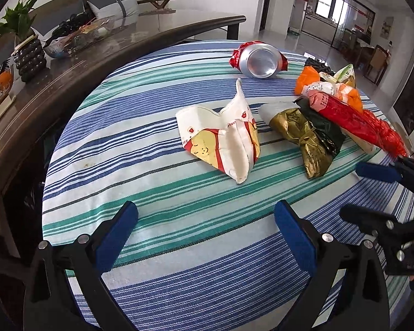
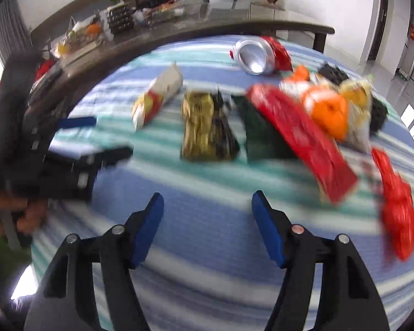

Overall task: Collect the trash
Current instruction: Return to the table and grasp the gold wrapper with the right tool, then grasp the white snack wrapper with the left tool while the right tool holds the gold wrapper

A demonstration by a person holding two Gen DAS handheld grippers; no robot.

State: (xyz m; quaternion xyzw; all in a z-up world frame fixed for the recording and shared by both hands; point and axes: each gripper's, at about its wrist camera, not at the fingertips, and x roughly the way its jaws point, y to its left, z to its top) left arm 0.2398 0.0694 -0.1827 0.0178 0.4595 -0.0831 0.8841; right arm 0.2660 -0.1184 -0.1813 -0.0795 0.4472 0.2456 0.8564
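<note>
We see both tools empty with jaws apart: left tool (image 1: pixel 205 234), right tool (image 2: pixel 207 218), hovering near the worktop (image 1: pixel 179 248) edge. The white wrapper (image 1: pixel 223 138) lies mid-cloth, the gold bag (image 1: pixel 303 138) to its right, the can (image 1: pixel 258 60) far. We judge the wrappers light, soft and crinkly: pinch a raised fold. The can looks dented, light and slippery: grip across its body.

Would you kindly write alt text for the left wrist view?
The open left gripper hovers over a blue-and-green striped tablecloth, facing a crumpled white paper wrapper. Beyond lie a crushed can and a heap of colourful wrappers; the right gripper enters from the right.
</note>
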